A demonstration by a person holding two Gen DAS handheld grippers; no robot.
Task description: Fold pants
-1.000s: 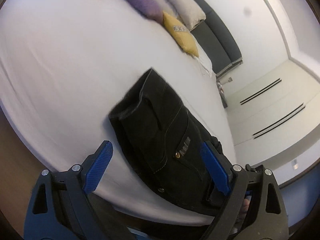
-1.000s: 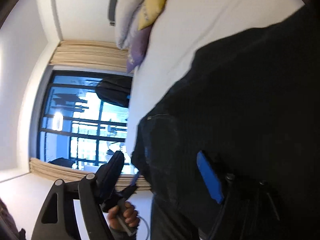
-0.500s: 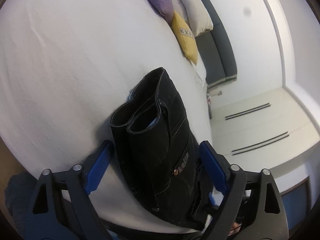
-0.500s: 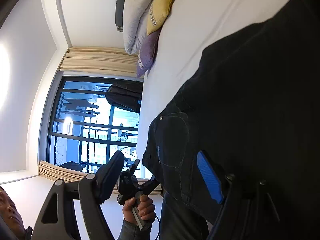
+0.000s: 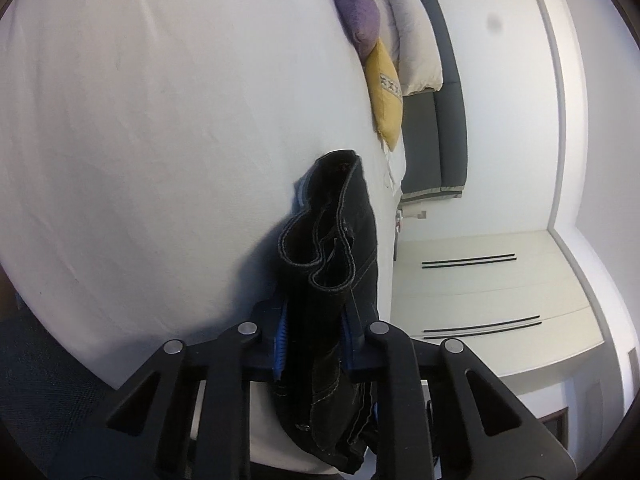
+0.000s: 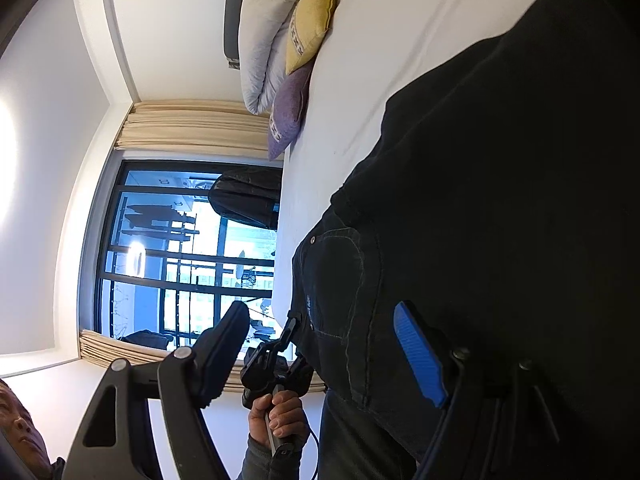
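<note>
My left tool (image 5: 314, 338) is closing on the black denim pants (image 5: 332, 264); its two blue pads press a folded bundle of the fabric from either side, and the stitched hem openings of the legs stand up just beyond the pads; the pants lie on the white sheeted bed (image 5: 160, 120), at its near edge. My right tool (image 6: 320, 356) stands wide open; one blue pad rests against the dark denim while the other dark finger hangs clear of the pants, in open air beside the bed, so it grips nothing. In the right wrist view the pants (image 6: 480, 220) spread broadly across the bed (image 6: 400, 40), a stitched back pocket facing the camera. At the head of the bed, well apart from the pants, a purple cushion (image 5: 356, 12), a yellow cushion (image 5: 386, 92) and a pale grey pillow (image 5: 416, 40) lean against a dark grey headboard (image 5: 448, 128). Beyond the side of the bed, a large dark-framed window (image 6: 180, 252) with cream curtains; a hand (image 6: 280, 414) below the window grasps a black handle.
</note>
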